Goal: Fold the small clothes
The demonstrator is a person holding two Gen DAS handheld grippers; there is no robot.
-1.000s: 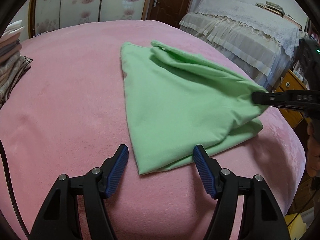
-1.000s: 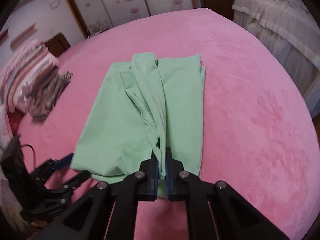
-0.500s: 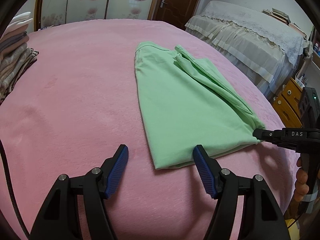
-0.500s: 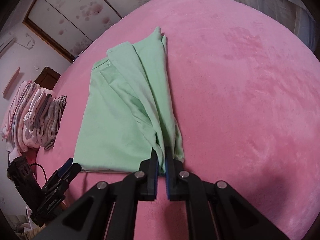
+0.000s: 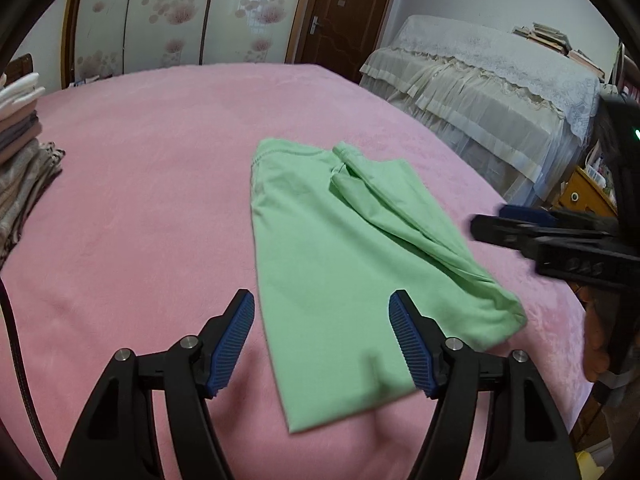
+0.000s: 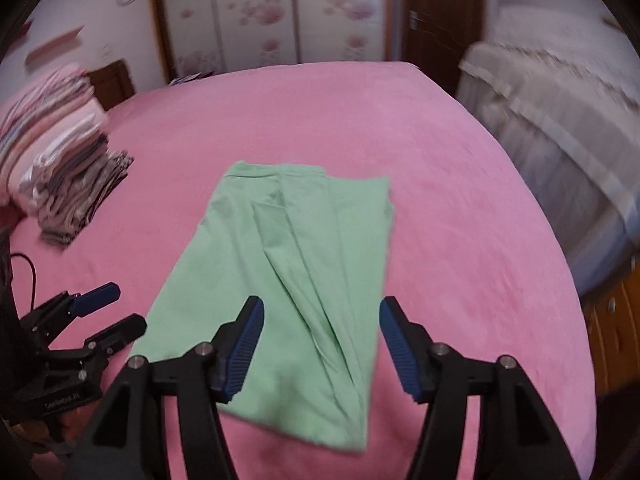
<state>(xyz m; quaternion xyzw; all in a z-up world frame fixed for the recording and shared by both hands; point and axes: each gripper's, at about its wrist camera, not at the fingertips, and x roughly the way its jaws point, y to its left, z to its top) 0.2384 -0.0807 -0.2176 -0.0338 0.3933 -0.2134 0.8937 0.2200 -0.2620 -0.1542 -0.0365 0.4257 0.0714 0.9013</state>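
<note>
A light green garment (image 5: pixel 352 272) lies folded lengthwise on the pink bed cover (image 5: pixel 140 200), with loose pleats along its right side. My left gripper (image 5: pixel 322 300) hovers over its near end, jaws opening slightly, pads clear of the cloth. In the left wrist view my right gripper (image 5: pixel 492 224) hangs off the garment's right edge, holding nothing. In the right wrist view the green garment (image 6: pixel 288 260) stretches away below my right gripper (image 6: pixel 320 304), whose jaws are opening with no cloth pinched. My left gripper (image 6: pixel 120 308) shows at the lower left.
A stack of folded clothes (image 6: pixel 52 152) sits at the bed's left edge. A second bed with a lace cover (image 5: pixel 480 92) stands to the right, with a wooden cabinet (image 5: pixel 584 192) beside it. A hand (image 5: pixel 600 320) holds the right gripper.
My right gripper, shut on the garment's near end, has let go and lifted away. The cloth has dropped flat on the bed. My left gripper has risen a little.
</note>
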